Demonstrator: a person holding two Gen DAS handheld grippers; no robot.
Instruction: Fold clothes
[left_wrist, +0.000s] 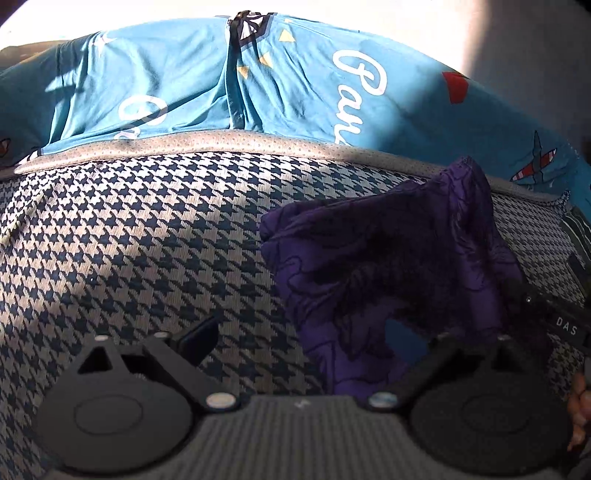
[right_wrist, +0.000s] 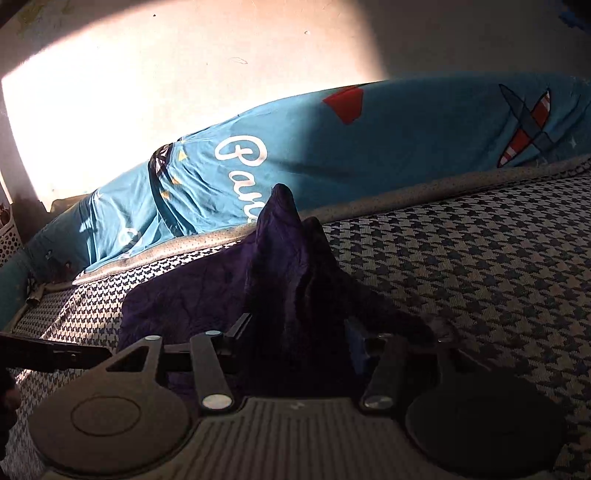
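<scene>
A dark purple patterned garment (left_wrist: 388, 258) lies bunched on the houndstooth mattress (left_wrist: 147, 240), partly lifted. My left gripper (left_wrist: 306, 328) stands wide open; its left finger (left_wrist: 201, 334) is over bare mattress and its right finger is hidden behind a hanging fold of the garment. In the right wrist view the purple garment (right_wrist: 288, 258) rises in a peak from between the fingers of my right gripper (right_wrist: 299, 328), which is shut on it. The right gripper's black body (left_wrist: 565, 325) shows at the left view's right edge, and the left gripper's body (right_wrist: 44, 350) at the right view's left edge.
A blue sheet with white script and plane drawings (left_wrist: 258, 81) covers a long bolster along the mattress's far edge, against a sunlit wall (right_wrist: 184, 92). A white perforated basket (right_wrist: 7, 236) stands at the far left. A person's hand (left_wrist: 580, 410) shows at the right edge.
</scene>
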